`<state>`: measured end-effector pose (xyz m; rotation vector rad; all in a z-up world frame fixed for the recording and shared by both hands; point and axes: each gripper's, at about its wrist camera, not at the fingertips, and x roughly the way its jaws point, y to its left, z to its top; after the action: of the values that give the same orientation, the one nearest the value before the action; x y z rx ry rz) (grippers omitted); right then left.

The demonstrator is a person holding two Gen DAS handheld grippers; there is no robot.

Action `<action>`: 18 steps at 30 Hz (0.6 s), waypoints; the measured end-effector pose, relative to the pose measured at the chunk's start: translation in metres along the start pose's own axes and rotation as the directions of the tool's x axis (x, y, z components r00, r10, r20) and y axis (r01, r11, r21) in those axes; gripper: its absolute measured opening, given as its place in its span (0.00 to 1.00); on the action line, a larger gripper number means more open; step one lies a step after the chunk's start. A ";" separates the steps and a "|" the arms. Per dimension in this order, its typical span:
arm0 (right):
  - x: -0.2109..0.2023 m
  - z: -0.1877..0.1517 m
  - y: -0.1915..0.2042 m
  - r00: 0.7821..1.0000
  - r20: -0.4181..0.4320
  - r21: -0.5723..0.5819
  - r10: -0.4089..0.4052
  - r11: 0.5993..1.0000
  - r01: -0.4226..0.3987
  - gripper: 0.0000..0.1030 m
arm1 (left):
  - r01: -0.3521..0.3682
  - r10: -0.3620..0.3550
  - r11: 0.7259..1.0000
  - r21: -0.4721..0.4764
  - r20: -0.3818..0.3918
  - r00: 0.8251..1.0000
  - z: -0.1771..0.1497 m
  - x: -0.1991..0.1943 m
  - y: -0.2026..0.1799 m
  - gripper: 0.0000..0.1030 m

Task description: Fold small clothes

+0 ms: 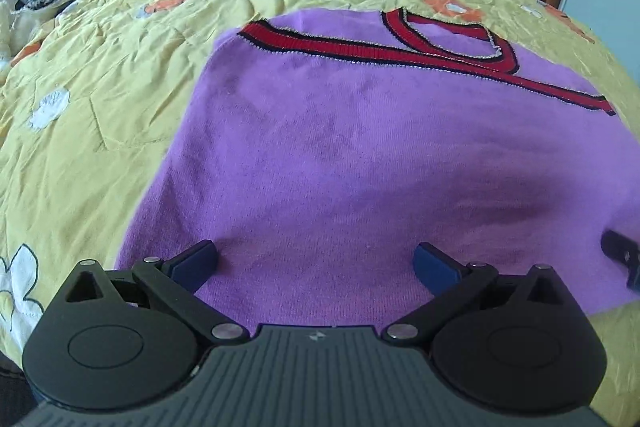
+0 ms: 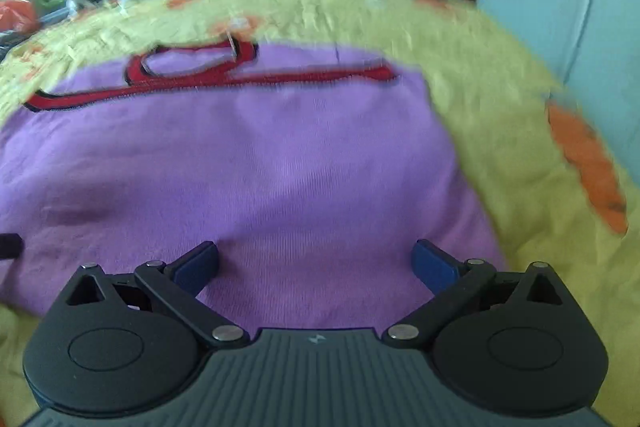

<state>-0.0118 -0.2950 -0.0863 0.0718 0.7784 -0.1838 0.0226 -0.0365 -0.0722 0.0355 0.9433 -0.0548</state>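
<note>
The purple top (image 1: 360, 155) lies flat on the yellow quilt (image 1: 100, 87), red trim (image 1: 360, 47) at 12 o'clock; it looks partly folded, with more folds probably left. The left gripper (image 1: 316, 263) and right gripper (image 2: 316, 261) are both spread wide over its near hem, gripping nothing.

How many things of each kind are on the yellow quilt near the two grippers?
Purple garment with red trim: 1
Yellow quilt beneath it: 1
Grippers with open jaws: 2, left gripper and right gripper
Total: 4
</note>
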 end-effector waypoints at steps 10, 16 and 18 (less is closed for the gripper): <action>-0.005 -0.003 0.014 1.000 -0.009 -0.026 0.023 0.999 -0.023 1.00 | -0.003 0.003 1.000 0.001 -0.018 1.000 -0.001 -0.002 0.000 1.00; -0.021 -0.015 0.010 0.999 -0.017 -0.028 0.034 0.999 -0.034 1.00 | 0.004 -0.004 1.000 0.010 -0.017 1.000 -0.003 -0.004 0.001 1.00; -0.026 -0.004 0.013 0.998 -0.024 -0.009 0.050 0.999 -0.050 1.00 | 0.017 -0.016 0.999 0.032 -0.030 0.999 -0.001 -0.004 0.002 1.00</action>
<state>-0.0298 -0.2782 -0.0712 0.0849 0.8007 -0.1321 0.0192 -0.0348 -0.0696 0.0582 0.9729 -0.0849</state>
